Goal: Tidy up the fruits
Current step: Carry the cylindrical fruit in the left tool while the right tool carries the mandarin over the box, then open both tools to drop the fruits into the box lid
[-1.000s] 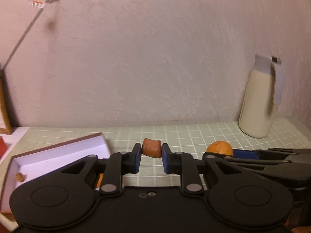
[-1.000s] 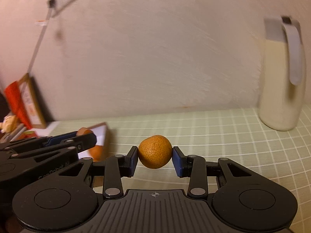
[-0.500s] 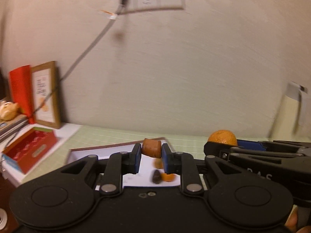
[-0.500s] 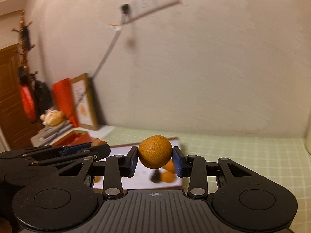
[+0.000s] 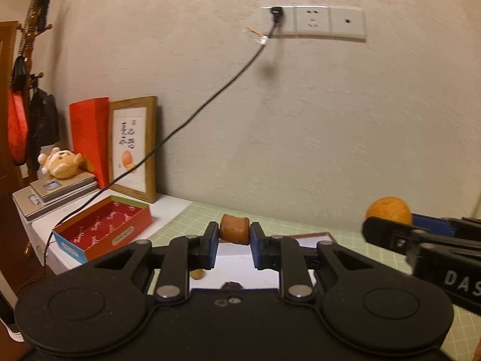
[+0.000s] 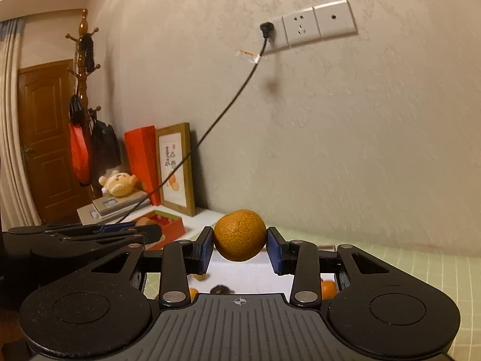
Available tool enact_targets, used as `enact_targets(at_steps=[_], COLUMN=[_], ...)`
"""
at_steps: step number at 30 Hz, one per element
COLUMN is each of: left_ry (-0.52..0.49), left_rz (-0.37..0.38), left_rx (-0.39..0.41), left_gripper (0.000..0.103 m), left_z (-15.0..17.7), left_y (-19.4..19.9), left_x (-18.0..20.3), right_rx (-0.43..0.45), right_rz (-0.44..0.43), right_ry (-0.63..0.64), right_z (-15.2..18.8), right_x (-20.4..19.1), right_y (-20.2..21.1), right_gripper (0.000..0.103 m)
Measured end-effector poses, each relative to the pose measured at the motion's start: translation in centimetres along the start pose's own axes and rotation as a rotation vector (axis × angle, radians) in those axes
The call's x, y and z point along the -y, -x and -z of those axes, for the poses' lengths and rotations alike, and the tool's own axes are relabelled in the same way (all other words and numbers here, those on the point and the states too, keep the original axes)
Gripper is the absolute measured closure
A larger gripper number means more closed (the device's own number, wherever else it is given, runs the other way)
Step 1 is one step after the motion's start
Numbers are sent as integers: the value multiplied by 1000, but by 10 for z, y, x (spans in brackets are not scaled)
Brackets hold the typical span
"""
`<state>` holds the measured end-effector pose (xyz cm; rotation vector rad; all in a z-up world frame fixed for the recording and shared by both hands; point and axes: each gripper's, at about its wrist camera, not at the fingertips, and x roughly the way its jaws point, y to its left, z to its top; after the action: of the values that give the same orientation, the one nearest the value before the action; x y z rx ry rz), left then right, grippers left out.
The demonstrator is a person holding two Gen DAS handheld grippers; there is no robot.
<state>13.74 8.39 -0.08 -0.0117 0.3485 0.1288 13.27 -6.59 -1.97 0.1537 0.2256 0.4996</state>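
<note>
My left hand-held gripper (image 5: 234,234) pinches a brown fruit (image 5: 234,233), my right hand-held gripper (image 6: 240,244) clamps an orange (image 6: 239,234); next, lower both into the white tray (image 6: 240,273) just below.

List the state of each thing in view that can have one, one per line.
left tongs: shut on brown fruit
brown fruit: gripped, held over the white tray
right tongs: shut on mandarin
mandarin: gripped, aloft
white tray: open, few fruits inside
red box: open
plug: in the wall socket
</note>
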Motion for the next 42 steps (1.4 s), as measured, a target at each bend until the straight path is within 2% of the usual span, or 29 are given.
enact_targets(at_steps=[5, 16, 36, 42], left_ry=[22, 43, 45, 41], left_rz=[-32, -80, -106, -112], left_rx=[4, 4, -74, -120], left_gripper=[91, 91, 90, 90], left_z=[1, 4, 24, 36], left_y=[-9, -38, -97, -109], left_x=[-12, -26, -25, -28], right_rx=[35, 55, -36, -103], right_rz=[2, 44, 126, 139], right_ry=[23, 13, 4, -41], right_z=[0, 6, 29, 37], right_x=[0, 22, 66, 82], right_y=[-7, -36, -99, -118], right_gripper=[64, 64, 64, 64])
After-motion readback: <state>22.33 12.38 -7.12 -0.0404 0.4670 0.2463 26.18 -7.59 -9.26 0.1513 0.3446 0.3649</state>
